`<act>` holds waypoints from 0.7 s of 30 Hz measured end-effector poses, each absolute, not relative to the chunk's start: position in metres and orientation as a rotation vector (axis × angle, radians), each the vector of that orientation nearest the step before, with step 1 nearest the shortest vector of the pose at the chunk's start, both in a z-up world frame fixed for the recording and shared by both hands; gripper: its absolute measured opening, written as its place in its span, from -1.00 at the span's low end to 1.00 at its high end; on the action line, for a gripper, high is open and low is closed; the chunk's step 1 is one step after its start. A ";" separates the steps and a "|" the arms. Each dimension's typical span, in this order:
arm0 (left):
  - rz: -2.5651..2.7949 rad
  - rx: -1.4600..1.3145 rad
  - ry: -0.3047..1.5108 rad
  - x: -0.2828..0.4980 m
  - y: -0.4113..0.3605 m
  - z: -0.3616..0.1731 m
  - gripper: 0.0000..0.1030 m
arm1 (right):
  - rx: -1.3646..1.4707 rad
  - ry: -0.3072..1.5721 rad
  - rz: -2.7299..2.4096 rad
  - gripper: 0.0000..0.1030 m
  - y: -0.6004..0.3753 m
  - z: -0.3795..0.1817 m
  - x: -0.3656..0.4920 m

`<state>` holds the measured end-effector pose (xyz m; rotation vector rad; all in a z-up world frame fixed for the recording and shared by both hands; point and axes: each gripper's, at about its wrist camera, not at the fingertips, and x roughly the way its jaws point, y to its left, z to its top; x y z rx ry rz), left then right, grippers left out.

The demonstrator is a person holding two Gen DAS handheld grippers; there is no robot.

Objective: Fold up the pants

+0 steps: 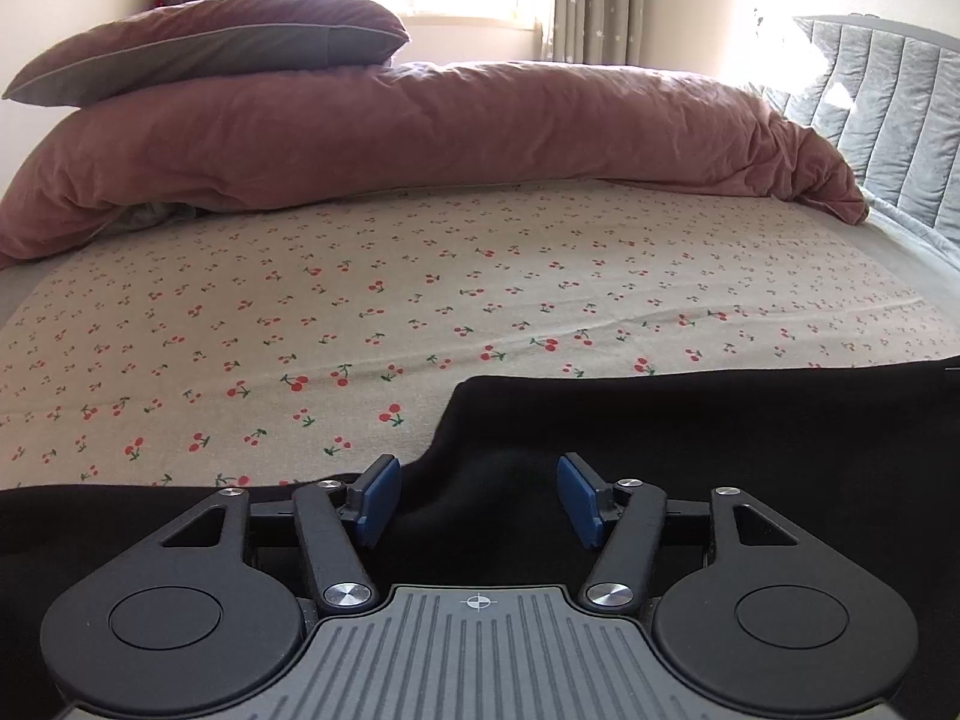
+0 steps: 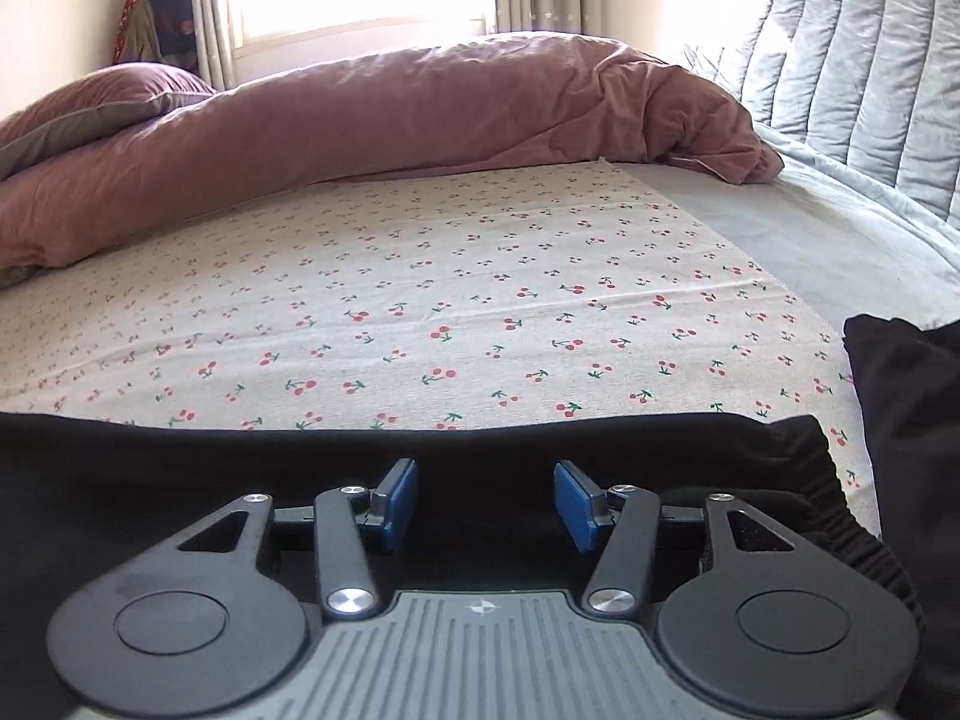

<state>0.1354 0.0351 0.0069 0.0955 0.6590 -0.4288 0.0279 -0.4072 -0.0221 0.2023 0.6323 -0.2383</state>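
On the near edge of the bed, the black pants (image 1: 690, 438) lie flat over the cherry-print sheet (image 1: 420, 300). Both tools, left tool (image 1: 478, 495) and right tool (image 2: 485, 498), hover spread above the cloth, pinching nothing. Risk: slack fabric near the elastic waistband (image 2: 840, 498) could bunch, so a shallow pinch may catch only 1 layer.

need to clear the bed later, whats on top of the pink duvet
A pillow in the same pink with a grey panel lies on the left end of the rolled duvet. Nothing else shows on top; whatever is behind the roll is hidden.
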 end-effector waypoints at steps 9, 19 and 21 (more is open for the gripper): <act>-0.642 -0.006 0.723 0.097 0.002 -0.022 0.52 | -0.063 0.710 -0.021 0.15 -0.339 -0.046 0.016; -0.634 0.140 0.636 0.071 -0.007 -0.024 0.70 | 0.068 0.705 -0.328 0.14 -0.402 -0.030 -0.004; -0.628 0.112 0.646 0.071 -0.003 -0.021 0.71 | 0.107 0.641 -0.336 0.26 -0.411 -0.017 -0.014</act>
